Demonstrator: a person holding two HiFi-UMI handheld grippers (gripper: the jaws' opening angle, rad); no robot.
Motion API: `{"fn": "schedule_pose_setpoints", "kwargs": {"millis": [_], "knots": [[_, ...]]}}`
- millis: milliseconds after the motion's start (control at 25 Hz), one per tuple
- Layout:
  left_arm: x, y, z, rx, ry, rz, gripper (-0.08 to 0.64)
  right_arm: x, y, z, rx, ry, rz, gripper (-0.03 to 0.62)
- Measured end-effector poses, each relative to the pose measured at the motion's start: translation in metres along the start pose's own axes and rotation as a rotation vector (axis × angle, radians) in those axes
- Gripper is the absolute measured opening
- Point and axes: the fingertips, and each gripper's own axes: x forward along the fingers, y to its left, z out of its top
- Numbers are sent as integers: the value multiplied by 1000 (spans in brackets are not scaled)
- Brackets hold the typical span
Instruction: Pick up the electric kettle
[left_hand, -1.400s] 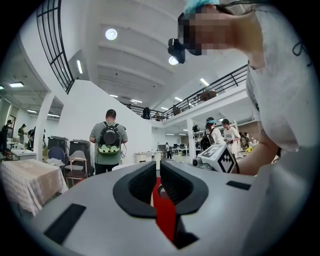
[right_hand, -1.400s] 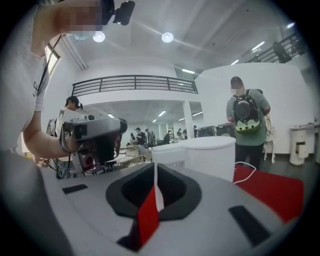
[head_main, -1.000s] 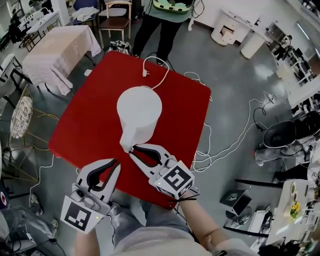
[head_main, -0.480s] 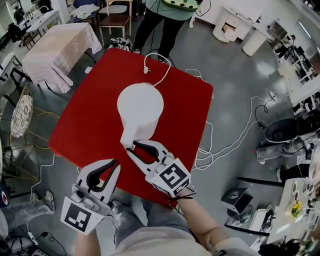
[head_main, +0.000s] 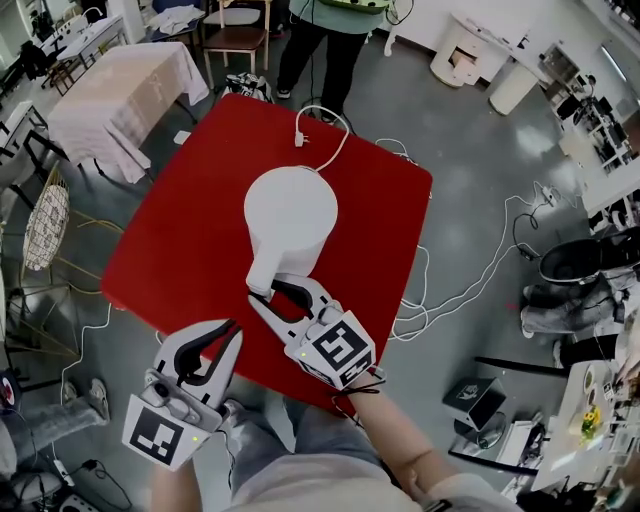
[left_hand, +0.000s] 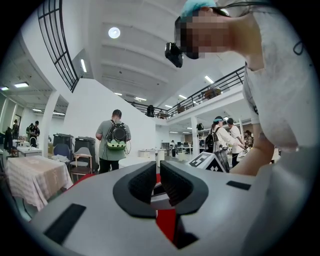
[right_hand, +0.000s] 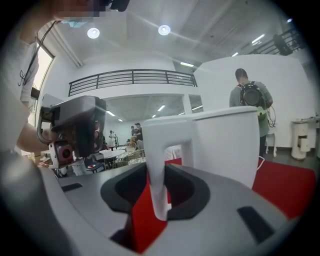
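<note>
**Right jaws straddle the kettle handle, grip not yet made**

The right gripper (head_main: 272, 292) has come forward over the red table (head_main: 180, 240) since a second ago. Its jaws have just been opening and now stand apart on either side of the handle (right_hand: 159, 170) of the white electric kettle (head_main: 291, 215). The handle is between the pads, but they do not appear to press on it. The kettle stands upright near the middle of the table, with its handle turned toward the person. The left gripper (head_main: 228, 330) hangs at the table's near edge with its fingers together and nothing between them.

The likely trouble is in the closing. The handle is a slim upright bar (seen from the right gripper view it sits slightly off the middle of the gap). A pinch taken too near the fingertips could let it twist or slip out. All the kettle's weight hangs to one side of the handle, so a loose hold could let the body swing down on the lift. No view shows whether there is water inside.

The white cord (head_main: 335, 150) curls behind the kettle to a loose plug (head_main: 300, 139) and may drag along. Nothing else lies on the table. A standing person (head_main: 325, 40) and floor cables (head_main: 470, 280) are well apart from the work.
</note>
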Motion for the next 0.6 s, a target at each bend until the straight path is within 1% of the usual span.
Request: {"fn": "schedule_pose_setpoints", "kwargs": {"millis": [360,600], "knots": [[-7,9,-3,-9,2,22,15,18,2,4,-4,-1,-14,109],[-12,16,-3,-14,-3,34,15,30,0,6,-13,6,-71,110]]}}
